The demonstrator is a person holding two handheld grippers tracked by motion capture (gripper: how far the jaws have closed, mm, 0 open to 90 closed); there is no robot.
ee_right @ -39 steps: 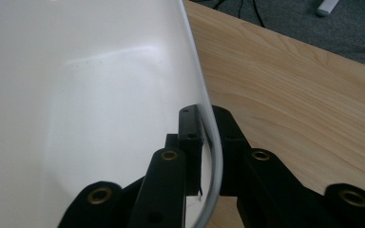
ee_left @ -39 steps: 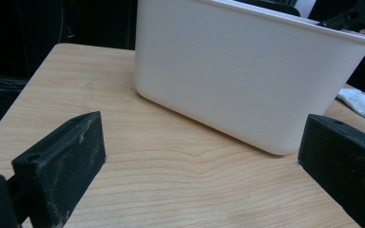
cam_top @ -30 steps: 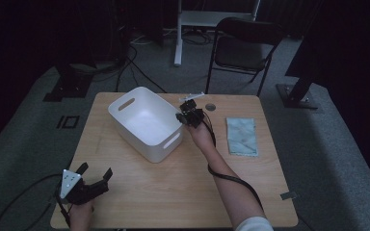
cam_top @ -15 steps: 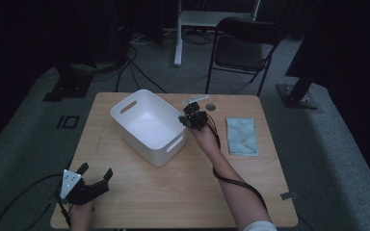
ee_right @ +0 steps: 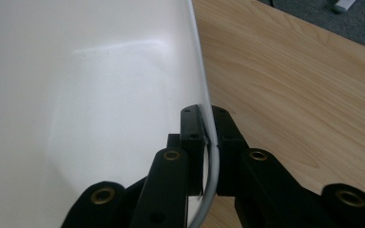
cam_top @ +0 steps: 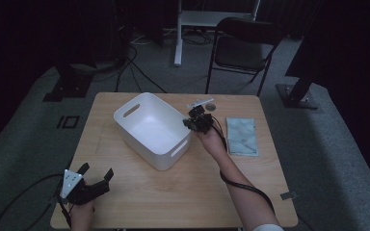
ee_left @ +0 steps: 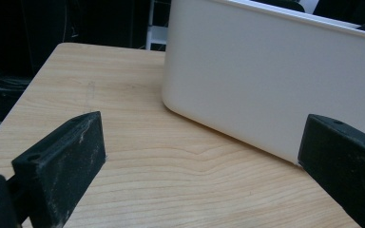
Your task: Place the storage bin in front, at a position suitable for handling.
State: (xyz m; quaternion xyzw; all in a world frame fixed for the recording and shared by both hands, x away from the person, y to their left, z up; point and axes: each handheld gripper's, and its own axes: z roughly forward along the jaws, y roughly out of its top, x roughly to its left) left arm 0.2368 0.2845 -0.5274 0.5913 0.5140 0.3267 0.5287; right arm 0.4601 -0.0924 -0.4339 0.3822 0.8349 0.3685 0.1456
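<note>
1. since a second ago the white bin and the right gripper clamped on its rim have shifted a little toward the table's right side; the left gripper has kept its place
2. nearest, at the front left corner of the wooden table, the left gripper rests with its jaws wide apart and nothing between them
3. one white bin stands mid-table, set at an angle, with a slot handle at each end; its inside shows bare white
4. right gripper's jaws are pinched together on the bin's thin wall at the right far corner
5. beside the hand lies one pale blue cloth
6. farther back sit one small dark disc and one white strip
7. no writing can be read anywhere
</note>
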